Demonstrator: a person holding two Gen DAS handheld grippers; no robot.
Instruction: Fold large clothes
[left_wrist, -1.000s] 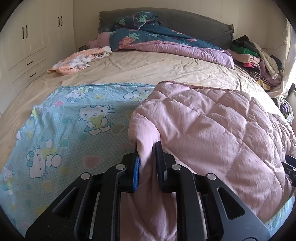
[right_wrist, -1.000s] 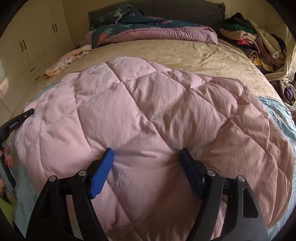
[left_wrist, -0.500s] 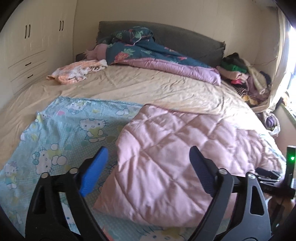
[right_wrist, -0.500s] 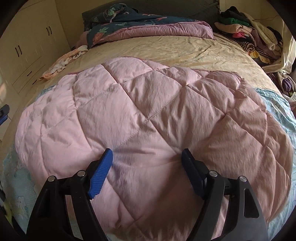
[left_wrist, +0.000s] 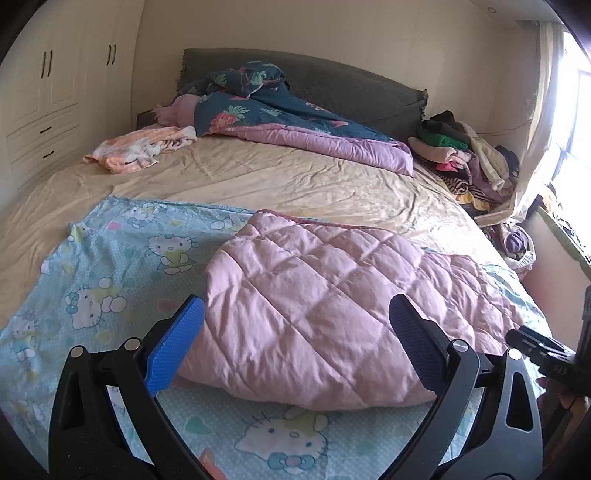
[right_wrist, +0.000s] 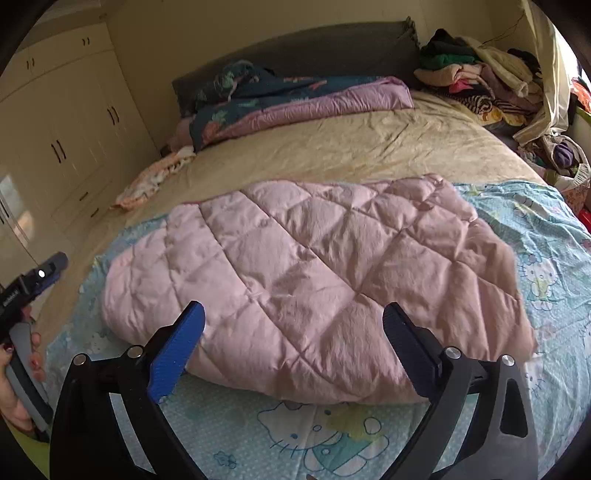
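A pink quilted garment (left_wrist: 325, 295) lies folded on a light blue cartoon-cat sheet (left_wrist: 110, 266) at the near end of the bed. My left gripper (left_wrist: 295, 306) hovers above the garment's near left edge; its jaws are opening, with nothing held between them. In the right wrist view the same garment (right_wrist: 314, 266) spreads across the sheet (right_wrist: 546, 236). My right gripper (right_wrist: 293, 310) hangs over the garment's near edge, its jaws opening too and free of the fabric. A hand holds the left gripper's body (right_wrist: 33, 280) at that view's left edge.
A dark floral duvet with purple lining (left_wrist: 295, 125) is heaped against the grey headboard (left_wrist: 351, 85). An orange-and-white garment (left_wrist: 140, 147) lies at the far left. A clothes pile (left_wrist: 465, 155) fills the far right corner. Cream wardrobes (left_wrist: 44, 110) line the left wall.
The left gripper let go of the pink garment's edge and opened wide. Both grippers rose and drew back from the garment, which now lies flat on the sheet. The right jaws widened.
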